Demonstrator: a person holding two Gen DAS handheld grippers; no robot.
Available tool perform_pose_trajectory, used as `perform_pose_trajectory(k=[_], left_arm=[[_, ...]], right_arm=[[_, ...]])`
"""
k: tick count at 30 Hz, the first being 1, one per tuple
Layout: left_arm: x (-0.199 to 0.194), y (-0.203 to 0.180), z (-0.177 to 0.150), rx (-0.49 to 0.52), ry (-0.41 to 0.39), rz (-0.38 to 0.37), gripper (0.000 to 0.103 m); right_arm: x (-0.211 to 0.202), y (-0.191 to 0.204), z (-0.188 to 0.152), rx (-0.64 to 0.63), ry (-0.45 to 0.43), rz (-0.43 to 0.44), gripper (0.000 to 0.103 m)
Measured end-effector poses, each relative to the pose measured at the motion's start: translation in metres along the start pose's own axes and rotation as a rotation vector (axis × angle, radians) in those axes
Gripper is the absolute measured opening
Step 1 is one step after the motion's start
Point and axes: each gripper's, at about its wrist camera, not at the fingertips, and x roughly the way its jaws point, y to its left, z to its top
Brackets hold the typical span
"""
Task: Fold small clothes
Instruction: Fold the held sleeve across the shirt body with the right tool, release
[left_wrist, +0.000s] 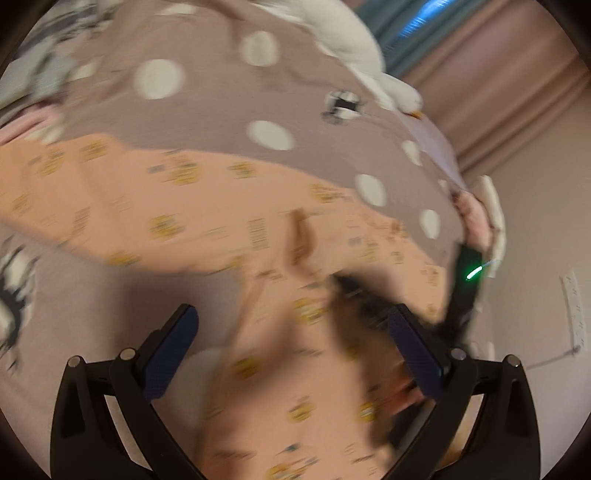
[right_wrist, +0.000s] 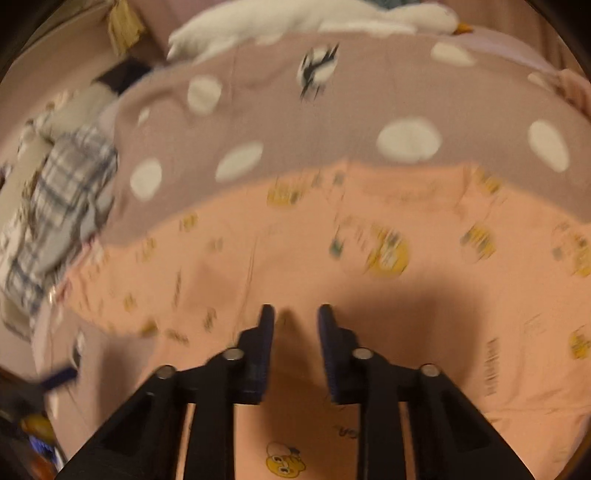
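Black right gripper (right_wrist: 293, 314), its ribbed dark-blue pads set narrowly apart with nothing visibly pinched, hung just above soft peach garment (right_wrist: 369, 295) printed with small yellow cartoon figures. Left gripper (left_wrist: 293, 325) stood wide, jaws straddling a fold of that same cloth without pressing it. Garment lay spread flat over mauve bedspread (right_wrist: 314, 136) with large white dots; white plush toy (right_wrist: 295, 18) beyond, all motion-blurred.
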Motion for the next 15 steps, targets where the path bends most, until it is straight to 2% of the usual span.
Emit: perform_pose_trajectory(k=[1,4,6,9,11,13,15], left_arm=[[0.011,-0.008,0.007,0.002,0.019,-0.032,0.102],[0.039,-0.029,0.021,0.005,0.07,-0.118,0.102],[0.057,-0.044,0.026,0.017,0.096,-0.172,0.102],[0.084,-0.058,0.03,0.001,0.145,-0.267,0.102],[0.1,-0.06,0.031,-0.023,0.17,-0.304,0.101],[0.114,-0.058,0.031,-0.046,0.188,-0.296,0.101],[0.124,-0.051,0.03,-0.051,0.198,-0.254,0.101]], right_arm=[[-0.002,0.002,-0.002,-0.016,-0.014,0.011,0.022],[-0.022,-0.005,-0.003,0.002,-0.053,0.115,0.022],[-0.038,-0.016,-0.002,0.013,-0.095,0.087,0.022],[-0.059,-0.05,0.0,0.1,-0.142,0.075,0.022],[-0.068,-0.078,-0.001,0.159,-0.164,0.055,0.022],[-0.071,-0.107,-0.006,0.244,-0.161,0.058,0.022],[-0.072,-0.127,-0.014,0.3,-0.145,0.048,0.022]])
